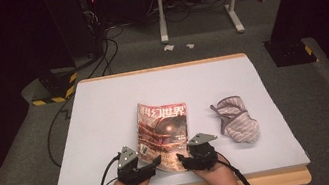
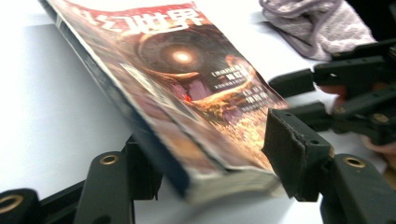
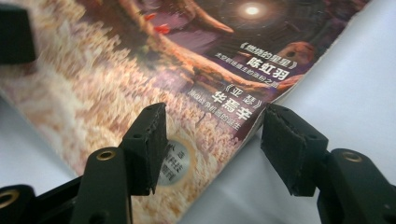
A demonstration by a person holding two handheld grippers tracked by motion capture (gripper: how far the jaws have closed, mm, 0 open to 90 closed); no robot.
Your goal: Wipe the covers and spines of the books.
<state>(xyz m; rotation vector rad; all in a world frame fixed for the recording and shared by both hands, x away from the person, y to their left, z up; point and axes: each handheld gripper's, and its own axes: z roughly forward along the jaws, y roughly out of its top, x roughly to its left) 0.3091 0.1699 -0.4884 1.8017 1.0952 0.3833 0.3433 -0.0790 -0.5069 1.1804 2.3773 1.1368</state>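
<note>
Two black tongs flank one glossy, thick rectangular magazine [image 1: 164, 134] on white table [image 1: 105, 112].

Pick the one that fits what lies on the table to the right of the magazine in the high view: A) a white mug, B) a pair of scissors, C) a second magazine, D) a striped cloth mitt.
D: a greyish striped cloth mitt lies crumpled on the white table, apart from the magazine.
</note>
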